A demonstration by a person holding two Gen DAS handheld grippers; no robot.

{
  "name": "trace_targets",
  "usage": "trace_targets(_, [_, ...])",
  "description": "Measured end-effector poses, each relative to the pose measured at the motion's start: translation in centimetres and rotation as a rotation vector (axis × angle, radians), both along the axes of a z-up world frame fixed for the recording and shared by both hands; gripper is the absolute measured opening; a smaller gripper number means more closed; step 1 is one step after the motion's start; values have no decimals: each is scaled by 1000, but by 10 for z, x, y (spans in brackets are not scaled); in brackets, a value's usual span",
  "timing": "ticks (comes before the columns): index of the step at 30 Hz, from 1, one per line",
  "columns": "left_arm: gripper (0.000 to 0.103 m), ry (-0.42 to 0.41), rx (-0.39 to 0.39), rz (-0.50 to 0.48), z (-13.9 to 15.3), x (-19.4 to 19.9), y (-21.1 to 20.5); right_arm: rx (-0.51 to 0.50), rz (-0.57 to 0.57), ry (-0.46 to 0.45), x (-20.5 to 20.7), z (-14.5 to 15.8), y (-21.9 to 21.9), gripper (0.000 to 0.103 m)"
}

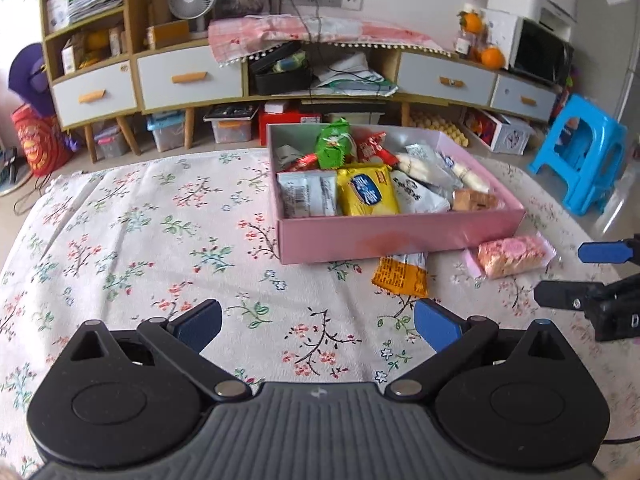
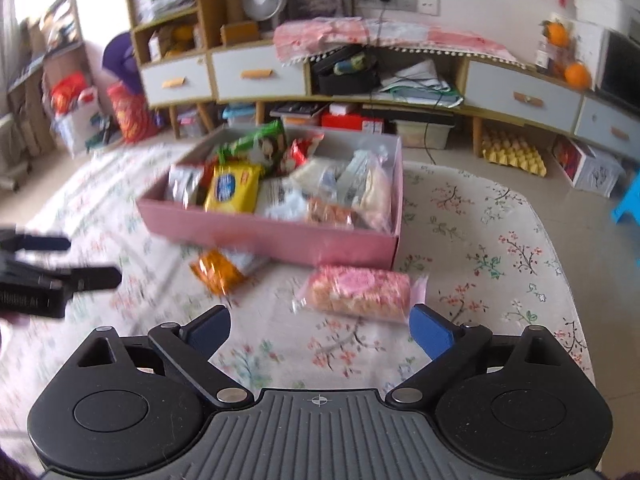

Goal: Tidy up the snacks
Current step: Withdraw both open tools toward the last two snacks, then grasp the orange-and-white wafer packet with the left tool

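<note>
A pink box (image 1: 400, 236) (image 2: 264, 236) full of several snack packs sits on the floral tablecloth. In front of it lie an orange packet (image 1: 401, 278) (image 2: 218, 272) and a clear bag of pink-and-tan biscuits (image 1: 513, 256) (image 2: 358, 292). My left gripper (image 1: 318, 326) is open over bare cloth, the orange packet just beyond its right finger. My right gripper (image 2: 320, 330) is open and empty, and the biscuit bag lies just ahead between its fingertips. Each gripper shows at the side of the other's view: the right one (image 1: 560, 276), the left one (image 2: 94, 260).
The table (image 2: 500, 240) ends at its right edge near a blue stool (image 1: 580, 160). Behind stands a long sideboard (image 1: 192, 76) with drawers, a fan, oranges and a microwave. Storage boxes and an egg tray sit on the floor under it.
</note>
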State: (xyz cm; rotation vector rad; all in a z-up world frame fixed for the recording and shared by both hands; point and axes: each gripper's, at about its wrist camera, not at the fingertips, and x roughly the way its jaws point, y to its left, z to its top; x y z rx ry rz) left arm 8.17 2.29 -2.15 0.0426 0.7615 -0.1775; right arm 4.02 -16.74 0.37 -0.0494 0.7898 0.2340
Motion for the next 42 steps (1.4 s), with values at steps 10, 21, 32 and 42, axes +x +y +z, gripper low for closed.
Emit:
trace_targets(10, [97, 7, 20, -94, -30, 22, -32, -142, 73, -21, 10, -28, -1, 98])
trace_targets(21, [80, 27, -26, -97, -38, 42, -56, -155, 67, -10, 46, -46, -26, 98])
trace_targets(32, [38, 30, 69, -82, -34, 48, -77, -111, 108, -16, 57, -51, -31, 98])
trace_targets(42, [34, 91, 76, -175, -27, 36, -76, -82, 200, -18, 46, -41, -17, 92])
